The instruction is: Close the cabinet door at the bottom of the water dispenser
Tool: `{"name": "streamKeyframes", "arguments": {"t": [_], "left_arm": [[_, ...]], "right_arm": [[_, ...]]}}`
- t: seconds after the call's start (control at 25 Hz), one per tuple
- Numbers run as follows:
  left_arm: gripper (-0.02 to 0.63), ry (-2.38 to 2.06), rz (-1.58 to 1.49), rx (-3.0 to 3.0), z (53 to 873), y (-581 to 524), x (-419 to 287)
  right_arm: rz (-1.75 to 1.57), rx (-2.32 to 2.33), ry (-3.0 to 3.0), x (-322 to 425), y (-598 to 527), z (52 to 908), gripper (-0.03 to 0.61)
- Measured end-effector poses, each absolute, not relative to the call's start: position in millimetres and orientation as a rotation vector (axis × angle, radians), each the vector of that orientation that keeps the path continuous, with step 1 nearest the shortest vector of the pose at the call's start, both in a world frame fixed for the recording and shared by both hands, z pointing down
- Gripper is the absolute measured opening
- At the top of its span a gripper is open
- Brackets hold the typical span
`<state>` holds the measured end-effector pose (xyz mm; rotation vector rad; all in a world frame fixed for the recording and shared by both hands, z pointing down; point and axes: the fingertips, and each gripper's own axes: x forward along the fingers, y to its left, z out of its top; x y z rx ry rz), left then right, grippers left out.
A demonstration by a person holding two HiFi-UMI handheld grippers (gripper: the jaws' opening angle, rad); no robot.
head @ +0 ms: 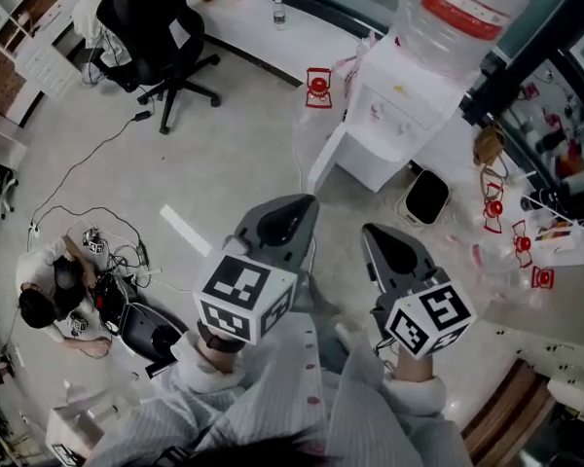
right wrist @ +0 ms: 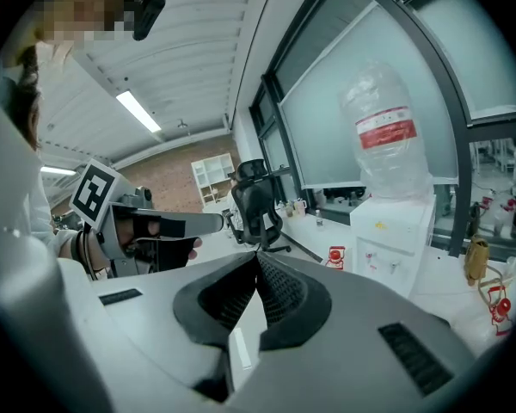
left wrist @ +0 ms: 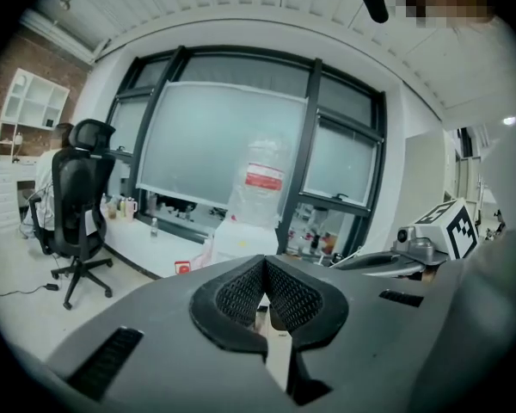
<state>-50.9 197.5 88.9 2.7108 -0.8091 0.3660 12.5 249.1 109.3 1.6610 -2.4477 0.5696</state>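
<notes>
My left tongs (left wrist: pixel 264 261) are closed: the two ribbed pads meet at the tip and there is nothing between them. My right tongs (right wrist: pixel 256 255) are closed in the same way, pad against pad, and they also hold nothing. In the head view both tongs are in front of my striped sleeves (head: pixel 273 387), side by side but not touching each other. Both point toward the water dispenser (head: pixel 394 115). This white dispenser stands ahead of me, well apart from both tongs, and a big clear bottle (head: pixel 462 13) with a red label sits upside down on its top. At the bottom of the dispenser the cabinet door (head: pixel 329 159) stands open. It is a white panel swung out to the left side of the picture, over the pale floor (head: pixel 224 154), and neither of my tongs touches it. Just beside the dispenser, near the open door, there is a small red and white thing (head: pixel 318 87), but I cannot tell what it is. Farther to the left a black office chair (head: pixel 156 27) stands near a long white counter (head: pixel 273 37) under the windows. At the lower left a person (head: pixel 54 305) sits on the floor, and some dark cables (head: pixel 88 217) lie near this person.
</notes>
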Motion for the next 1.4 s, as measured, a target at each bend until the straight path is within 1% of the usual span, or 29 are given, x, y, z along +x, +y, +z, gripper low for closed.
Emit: {"name": "streamKeyframes", "arguments": {"t": [0.4,0.64,1.16,1.4], "left_arm": [[0.011,-0.751,0.399,2.657,115,151,-54],[0.011,-0.77,0.403,2.632,125,115,-43],[0.011,-0.848,0.383,2.624,120,2,24],[0.011,-0.897,0.372,2.618,113,-36,45]], "right_arm": [[0.651,1.697,-2.369,15,204,129,0.014],[0.693,1.667,-2.36,28,169,142,0.014],[0.689,1.592,-2.395,95,54,140,0.014],[0.703,1.528,-2.417,113,13,142,0.014]]}}
